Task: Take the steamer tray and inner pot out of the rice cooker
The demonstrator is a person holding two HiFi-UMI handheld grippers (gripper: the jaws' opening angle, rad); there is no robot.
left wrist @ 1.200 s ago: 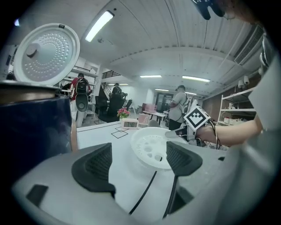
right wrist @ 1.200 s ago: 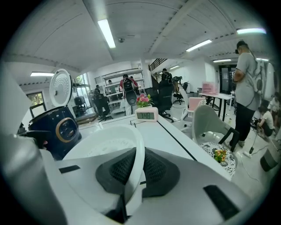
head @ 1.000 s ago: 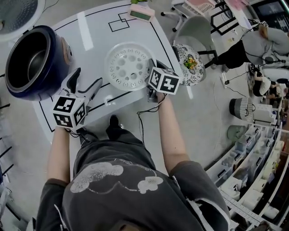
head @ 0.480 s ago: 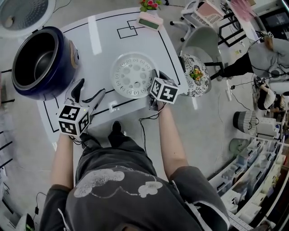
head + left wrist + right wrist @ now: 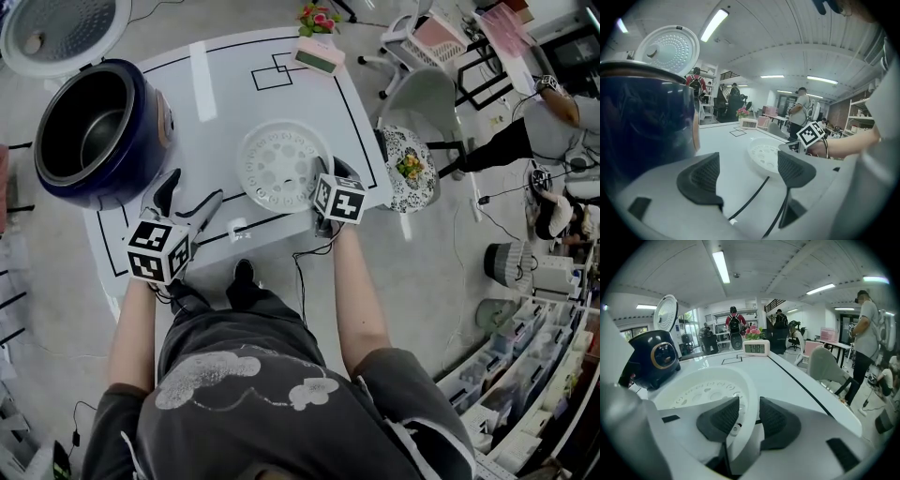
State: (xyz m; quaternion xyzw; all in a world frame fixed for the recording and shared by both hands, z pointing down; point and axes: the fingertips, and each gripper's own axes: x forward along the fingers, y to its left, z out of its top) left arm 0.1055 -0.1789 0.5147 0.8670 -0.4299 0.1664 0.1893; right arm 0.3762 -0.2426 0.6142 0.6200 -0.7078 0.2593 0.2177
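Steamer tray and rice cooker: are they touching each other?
Apart. The head view shows bare white table between the steamer tray and the rice cooker.

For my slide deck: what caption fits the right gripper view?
Right tongs, jaws just opening, straddle the rim of the white steamer tray on the table, rice cooker at left.

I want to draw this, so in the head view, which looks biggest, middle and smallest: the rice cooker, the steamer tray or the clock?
1. rice cooker, biggest
2. steamer tray, middle
3. clock, smallest
None of them look close in size.
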